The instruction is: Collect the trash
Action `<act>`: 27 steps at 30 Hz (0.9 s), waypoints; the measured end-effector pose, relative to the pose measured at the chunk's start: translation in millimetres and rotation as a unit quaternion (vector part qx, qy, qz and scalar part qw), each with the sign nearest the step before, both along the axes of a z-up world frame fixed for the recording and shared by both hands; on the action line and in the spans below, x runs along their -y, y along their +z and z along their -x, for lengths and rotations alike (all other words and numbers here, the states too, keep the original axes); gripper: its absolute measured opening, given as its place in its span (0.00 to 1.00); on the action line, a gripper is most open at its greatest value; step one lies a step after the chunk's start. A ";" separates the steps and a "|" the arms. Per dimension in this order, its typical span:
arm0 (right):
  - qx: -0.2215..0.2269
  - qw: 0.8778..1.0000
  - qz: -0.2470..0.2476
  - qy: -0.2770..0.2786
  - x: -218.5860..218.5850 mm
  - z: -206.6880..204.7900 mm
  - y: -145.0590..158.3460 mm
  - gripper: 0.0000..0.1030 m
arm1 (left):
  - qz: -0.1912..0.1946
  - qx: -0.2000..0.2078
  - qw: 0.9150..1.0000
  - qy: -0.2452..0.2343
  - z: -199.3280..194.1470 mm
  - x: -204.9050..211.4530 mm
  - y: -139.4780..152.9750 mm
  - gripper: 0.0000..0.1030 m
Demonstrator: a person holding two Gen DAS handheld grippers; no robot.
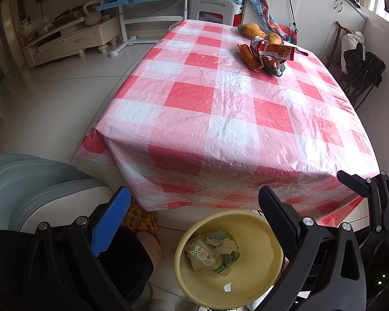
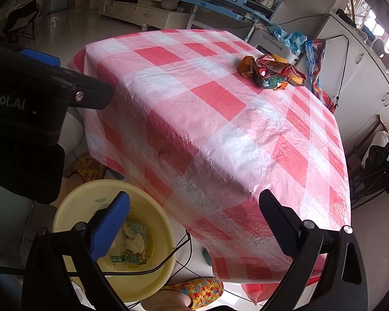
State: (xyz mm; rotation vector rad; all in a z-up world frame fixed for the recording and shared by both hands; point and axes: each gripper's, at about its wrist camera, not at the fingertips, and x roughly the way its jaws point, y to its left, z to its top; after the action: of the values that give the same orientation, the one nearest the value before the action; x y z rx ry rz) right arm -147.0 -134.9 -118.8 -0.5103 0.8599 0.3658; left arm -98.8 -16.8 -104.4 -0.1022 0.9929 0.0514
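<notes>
Both my claws, left (image 1: 194, 212) and right (image 2: 194, 215), gape wide and empty above the yellow bin (image 1: 269, 235), while the wrappers (image 1: 271, 51) lie far across the table (image 1: 194, 119), so I risk snagging the slippery cloth.

Home living room, checked tablecloth (image 1: 220, 108), TV cabinet (image 1: 72, 41)

Table under a red-and-white checked plastic cloth (image 1: 220, 108)
Far right corner: crumpled red snack wrappers (image 1: 272, 51) among orange fruit peels (image 1: 249, 57); remaining cloth bare
</notes>
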 end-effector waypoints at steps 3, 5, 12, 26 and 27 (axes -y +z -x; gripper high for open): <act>0.000 1.000 0.000 0.000 -0.2 -0.1 0.2 0.92 | 0.000 0.000 1.000 0.000 0.2 0.0 -0.2 0.93; 0.000 1.000 0.000 0.000 -0.2 0.0 0.1 0.92 | 0.000 0.000 1.000 0.000 0.3 0.0 -0.4 0.93; 0.001 1.000 0.001 0.001 -0.8 0.4 0.2 0.92 | -0.001 0.000 1.000 0.000 0.3 0.4 -0.5 0.93; 0.001 1.000 0.004 0.006 -2.3 0.6 0.0 0.92 | -0.003 -0.002 1.000 -0.003 0.3 1.2 -0.8 0.93; 0.001 1.000 0.005 0.007 -2.4 0.5 -0.3 0.92 | -0.003 -0.002 1.000 -0.004 0.7 1.2 -1.3 0.93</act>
State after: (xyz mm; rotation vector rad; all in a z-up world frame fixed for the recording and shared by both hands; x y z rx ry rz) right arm -147.6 -132.6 -119.0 -0.5253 0.8577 0.3742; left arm -99.5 -18.1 -105.7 -0.0925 0.9971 0.0484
